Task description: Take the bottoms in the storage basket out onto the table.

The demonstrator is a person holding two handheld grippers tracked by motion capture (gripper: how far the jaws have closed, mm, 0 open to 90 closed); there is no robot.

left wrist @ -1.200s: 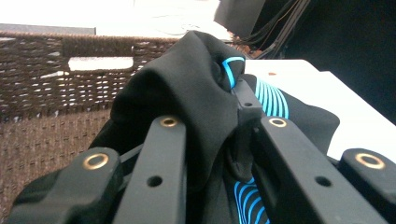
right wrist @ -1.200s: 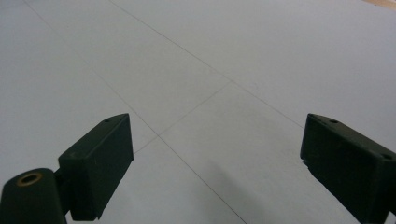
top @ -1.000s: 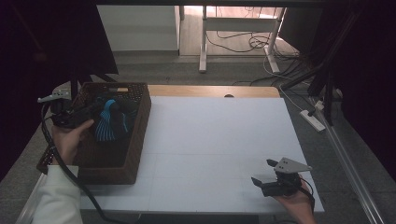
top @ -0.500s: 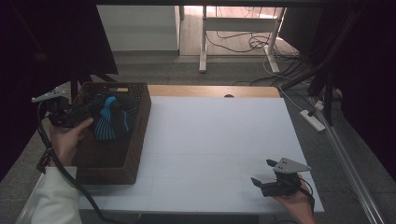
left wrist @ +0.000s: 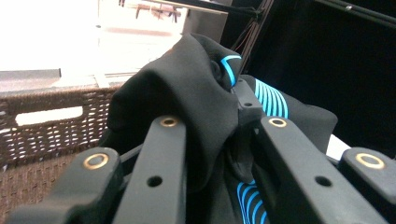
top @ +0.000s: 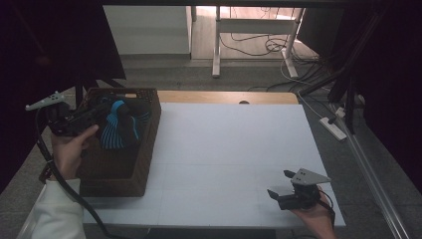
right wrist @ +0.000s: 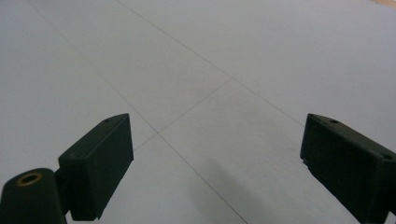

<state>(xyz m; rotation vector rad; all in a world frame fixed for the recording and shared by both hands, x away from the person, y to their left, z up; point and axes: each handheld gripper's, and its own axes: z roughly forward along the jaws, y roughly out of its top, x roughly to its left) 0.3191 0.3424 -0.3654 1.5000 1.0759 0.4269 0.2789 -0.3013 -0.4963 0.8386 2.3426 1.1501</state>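
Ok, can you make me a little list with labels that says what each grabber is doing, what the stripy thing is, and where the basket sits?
left gripper: shut on the black cloth with bright blue stripes, holding it over the basket
cloth: bunched up between the jaws, part hanging down into the basket
dark brown woven wicker basket: at the left edge of the table
right gripper: open, nothing between its jaws, low over the table's near right corner
white table: bare in the middle
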